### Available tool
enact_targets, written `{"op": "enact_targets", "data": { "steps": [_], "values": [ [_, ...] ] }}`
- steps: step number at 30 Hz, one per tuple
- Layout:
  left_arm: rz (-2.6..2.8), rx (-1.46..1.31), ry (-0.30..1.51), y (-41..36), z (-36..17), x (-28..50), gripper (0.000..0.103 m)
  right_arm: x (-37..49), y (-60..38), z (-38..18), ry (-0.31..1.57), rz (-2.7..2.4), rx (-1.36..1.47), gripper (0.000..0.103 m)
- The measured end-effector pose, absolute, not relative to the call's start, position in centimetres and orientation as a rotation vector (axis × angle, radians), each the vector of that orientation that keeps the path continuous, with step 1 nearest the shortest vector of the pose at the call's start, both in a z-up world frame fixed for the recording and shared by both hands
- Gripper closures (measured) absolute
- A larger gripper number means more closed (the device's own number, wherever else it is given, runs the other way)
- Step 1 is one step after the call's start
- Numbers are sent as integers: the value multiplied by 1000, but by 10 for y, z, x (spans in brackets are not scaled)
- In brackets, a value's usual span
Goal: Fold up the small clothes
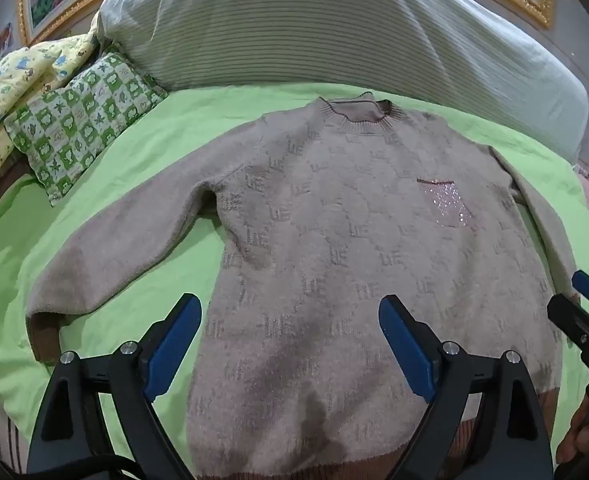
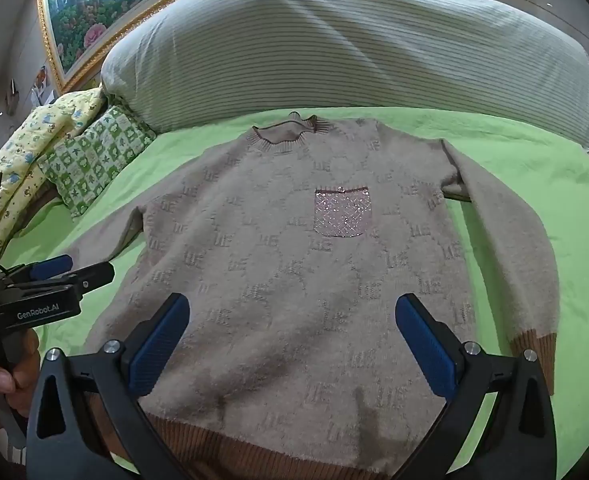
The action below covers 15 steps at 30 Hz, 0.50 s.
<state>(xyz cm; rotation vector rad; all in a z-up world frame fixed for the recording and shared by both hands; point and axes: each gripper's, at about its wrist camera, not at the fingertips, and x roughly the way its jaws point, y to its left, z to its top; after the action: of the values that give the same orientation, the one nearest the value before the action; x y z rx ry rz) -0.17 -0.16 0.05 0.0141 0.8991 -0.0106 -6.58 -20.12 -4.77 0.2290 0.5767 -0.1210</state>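
A small beige knit sweater (image 1: 334, 240) (image 2: 294, 272) lies flat and face up on a green sheet, neck away from me, both sleeves spread out. It has a sparkly pink chest pocket (image 1: 444, 202) (image 2: 342, 212) and brown ribbed cuffs and hem. My left gripper (image 1: 290, 320) hovers open over the lower left part of the body, nothing between its blue pads. My right gripper (image 2: 292, 320) hovers open above the lower middle, also holding nothing. Each gripper shows at the edge of the other's view, the right one (image 1: 586, 308) and the left one (image 2: 66, 272).
The green sheet (image 1: 134, 152) (image 2: 534, 168) covers the bed. A large striped pillow (image 1: 314, 32) (image 2: 354, 48) lies behind the sweater. A green checked cushion (image 1: 82, 124) and a yellow printed quilt (image 1: 22, 76) sit at the far left. A gold-framed picture (image 2: 94, 12) hangs behind.
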Motion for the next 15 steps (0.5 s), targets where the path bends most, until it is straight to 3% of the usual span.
{"op": "enact_targets", "data": {
  "steps": [15],
  "values": [
    [-44,14,898,-4,2,-7,12,-68,-194,-42,572,-120,233,0]
  ]
}}
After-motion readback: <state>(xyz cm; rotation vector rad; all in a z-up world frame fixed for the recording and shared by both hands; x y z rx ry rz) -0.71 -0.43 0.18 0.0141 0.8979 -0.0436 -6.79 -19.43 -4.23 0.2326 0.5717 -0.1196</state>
